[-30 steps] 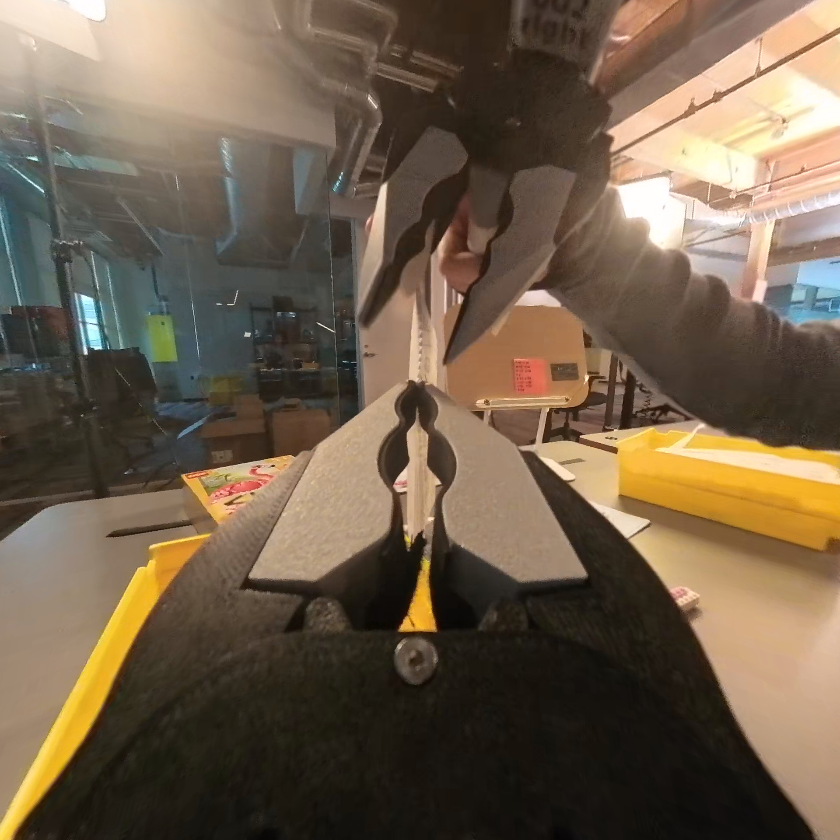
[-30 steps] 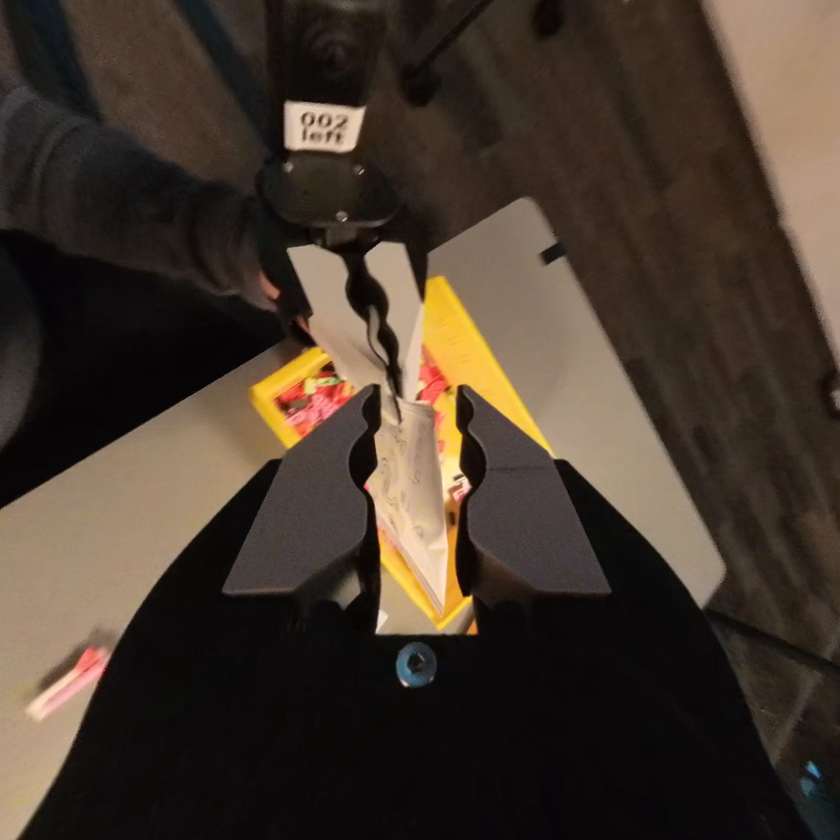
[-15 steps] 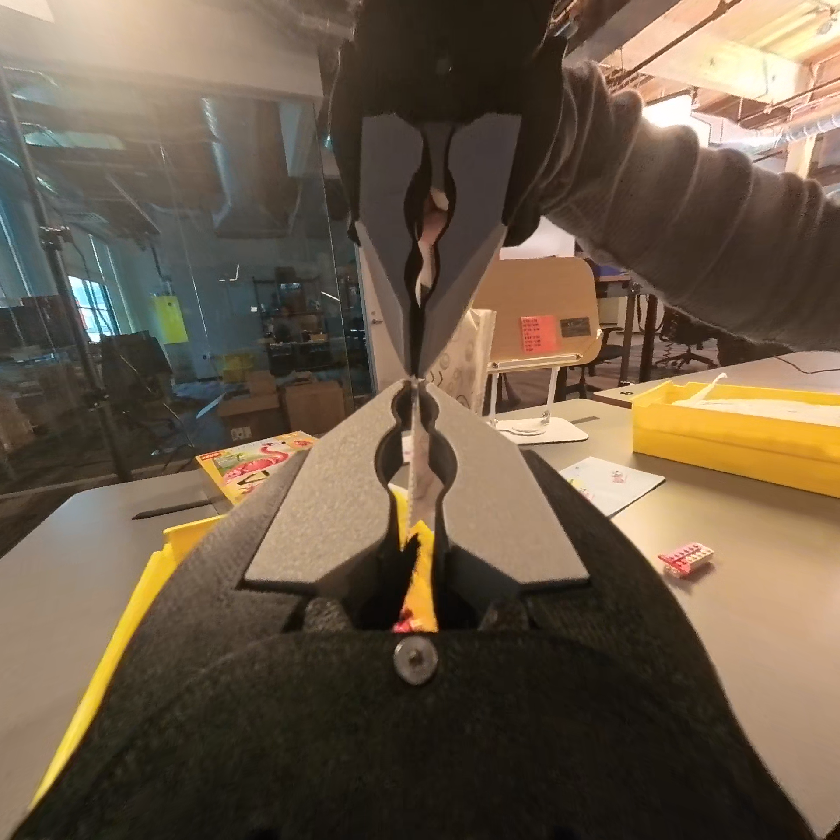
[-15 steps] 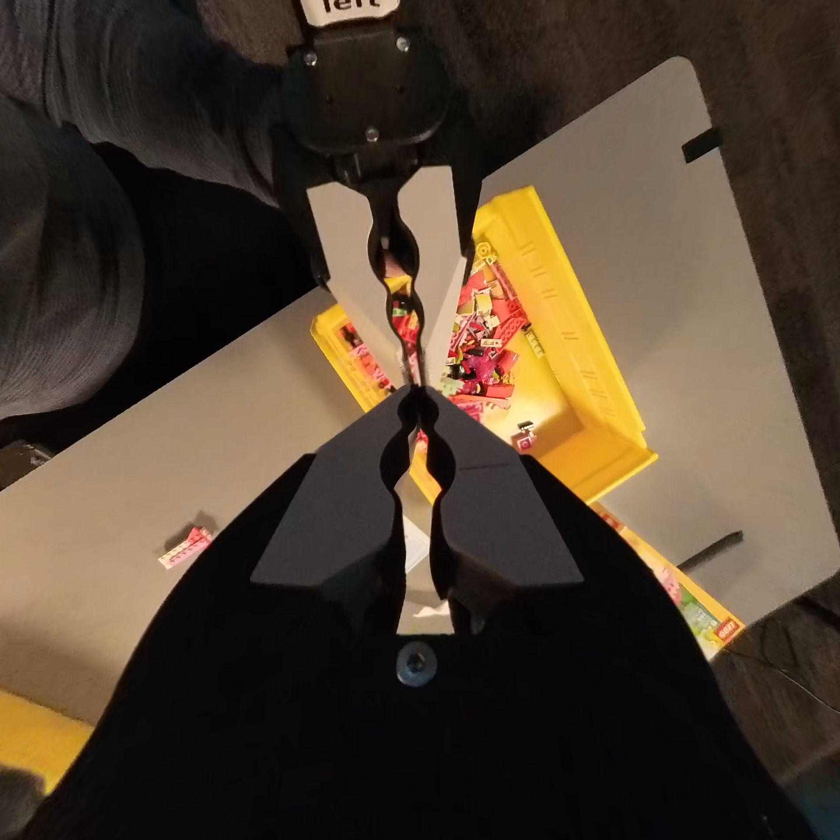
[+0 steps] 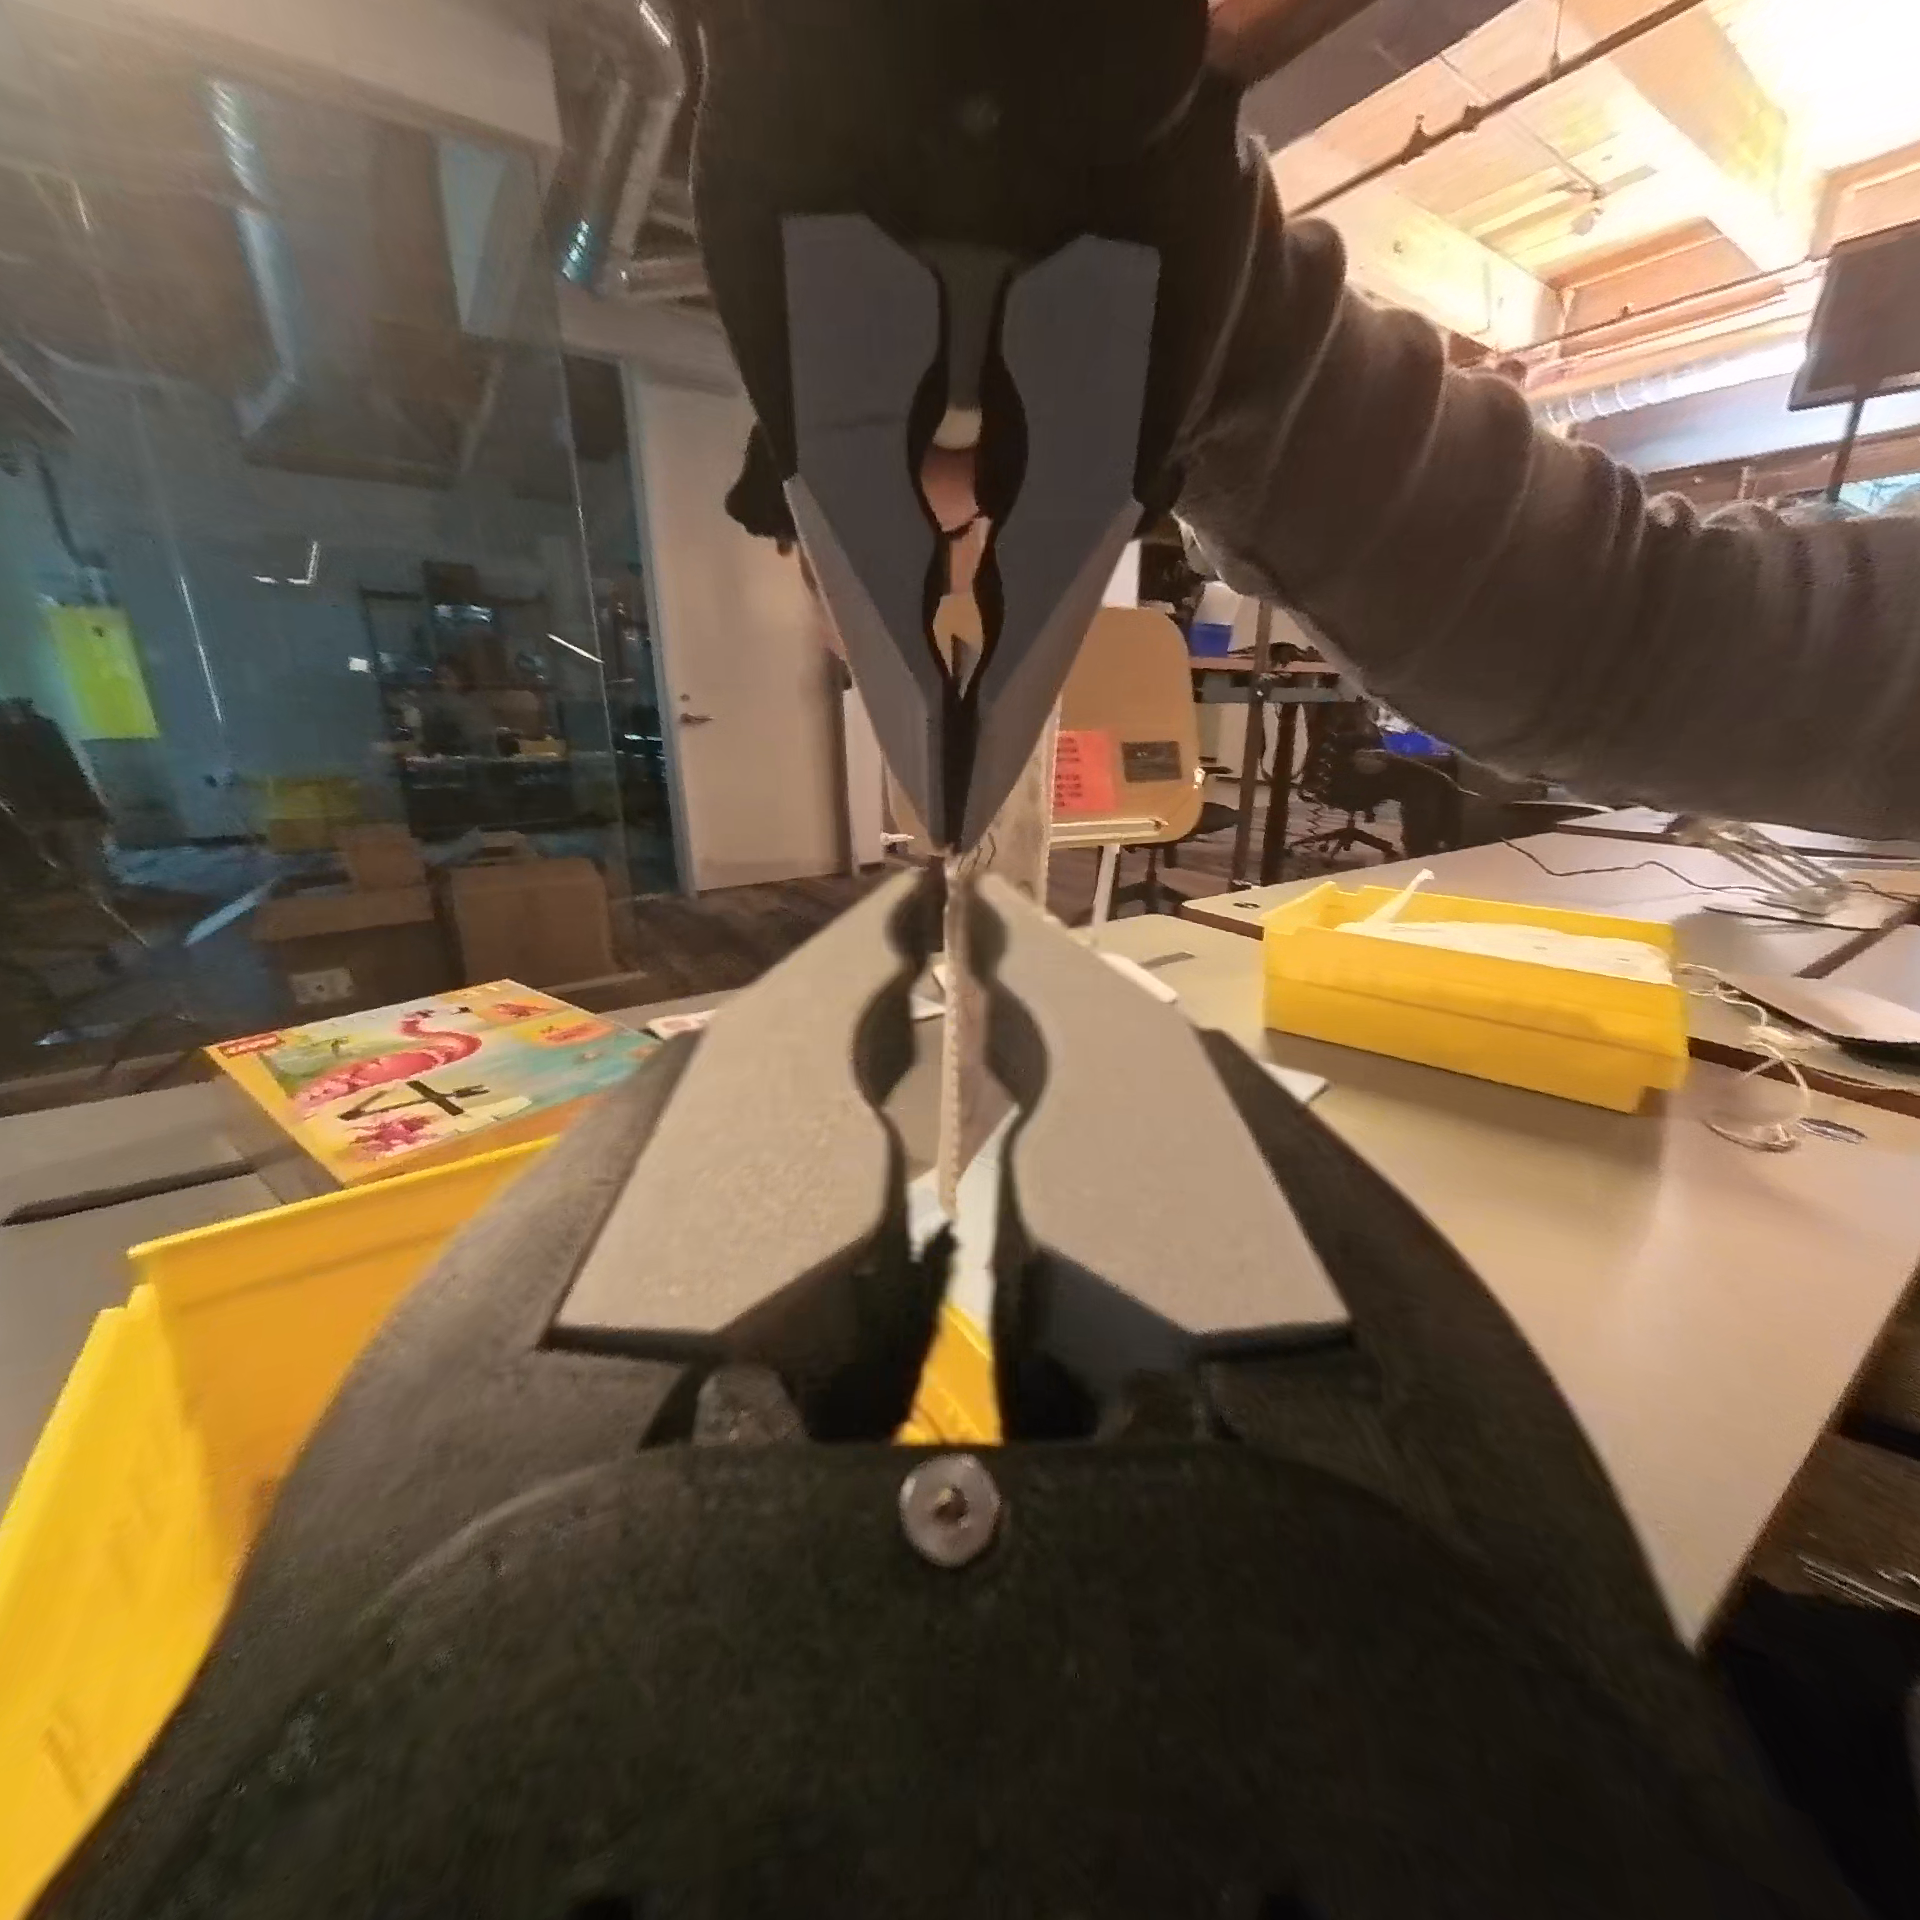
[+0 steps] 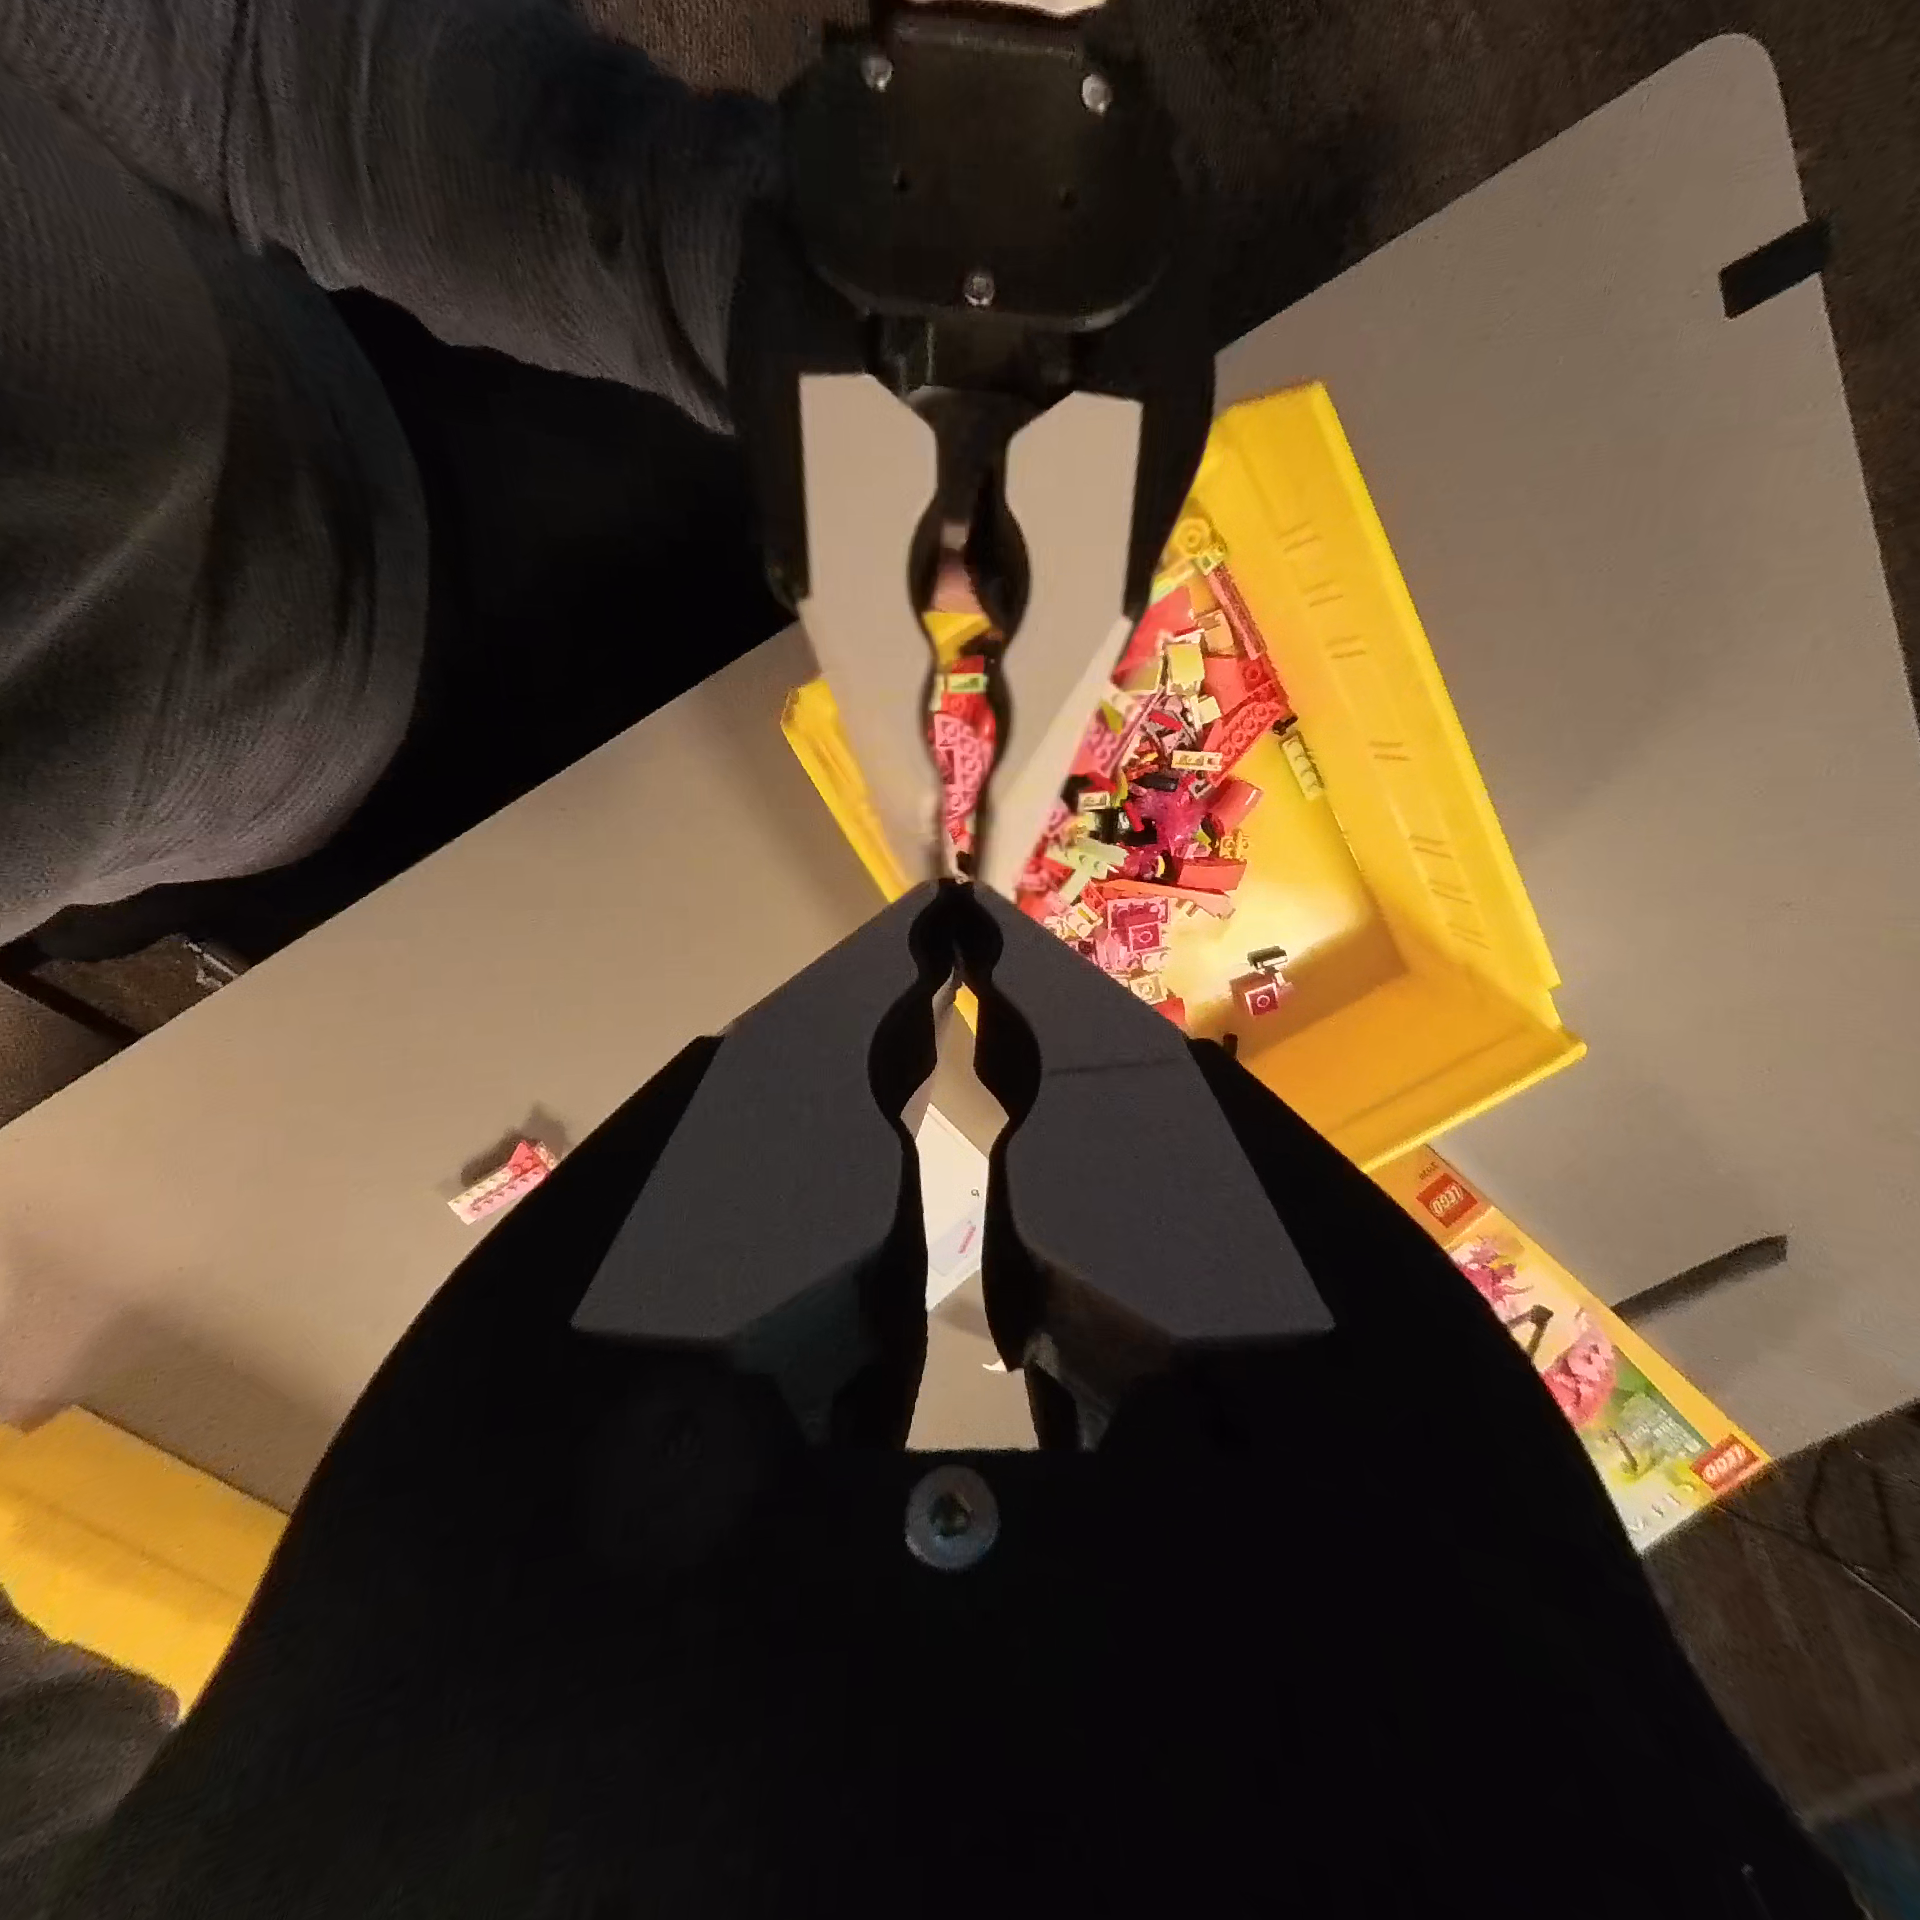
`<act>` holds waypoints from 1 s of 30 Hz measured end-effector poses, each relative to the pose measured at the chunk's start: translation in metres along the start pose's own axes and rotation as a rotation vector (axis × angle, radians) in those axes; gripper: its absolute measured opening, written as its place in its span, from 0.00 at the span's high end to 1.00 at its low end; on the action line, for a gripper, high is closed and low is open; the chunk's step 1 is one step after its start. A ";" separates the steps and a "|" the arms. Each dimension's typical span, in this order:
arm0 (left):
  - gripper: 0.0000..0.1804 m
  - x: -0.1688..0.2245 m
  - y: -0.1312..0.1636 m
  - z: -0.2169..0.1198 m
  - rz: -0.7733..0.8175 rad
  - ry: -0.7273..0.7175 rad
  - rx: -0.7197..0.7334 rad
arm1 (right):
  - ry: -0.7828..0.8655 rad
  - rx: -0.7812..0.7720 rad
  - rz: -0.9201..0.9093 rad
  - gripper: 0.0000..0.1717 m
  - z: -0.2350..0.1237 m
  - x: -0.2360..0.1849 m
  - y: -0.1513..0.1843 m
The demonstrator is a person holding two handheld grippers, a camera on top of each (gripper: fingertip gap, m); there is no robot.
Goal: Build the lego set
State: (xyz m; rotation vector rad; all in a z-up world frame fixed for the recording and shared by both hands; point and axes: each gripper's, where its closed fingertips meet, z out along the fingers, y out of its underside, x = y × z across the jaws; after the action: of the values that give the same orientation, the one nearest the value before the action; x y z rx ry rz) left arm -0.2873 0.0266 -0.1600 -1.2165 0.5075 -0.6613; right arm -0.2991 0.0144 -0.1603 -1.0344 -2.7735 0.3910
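Observation:
My left gripper is shut on the serrated edge of a white paper bag, which runs upright between its fingers. My right gripper comes down from above, tip to tip with the left, and is shut on the same bag, part of which shows behind it. In the right wrist view my right gripper meets the left gripper above a yellow bin holding several red and pink bricks. The bag itself is mostly hidden in that view.
The yellow bin sits under my left gripper on a grey table. A toy box with a flamingo picture lies behind it. A second yellow tray is at the right. A loose pink brick and a white card lie on the table. Only a small space, under 4 cm, lies between the two pairs of fingers.
A second ago my right gripper was open around the bag; it has since shut on the bag's edge. Both grippers now stay tip to tip over the bin.

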 end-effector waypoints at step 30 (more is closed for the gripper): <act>1.00 -0.066 0.018 -0.020 0.422 -0.708 -0.069 | 0.294 0.116 0.243 1.00 0.026 0.087 0.012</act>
State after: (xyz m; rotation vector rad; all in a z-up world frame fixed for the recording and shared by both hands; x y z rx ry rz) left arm -0.3444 0.0635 -0.1826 -1.2633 0.1738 0.1596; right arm -0.3625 0.0755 -0.1837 -1.2893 -2.3484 0.3884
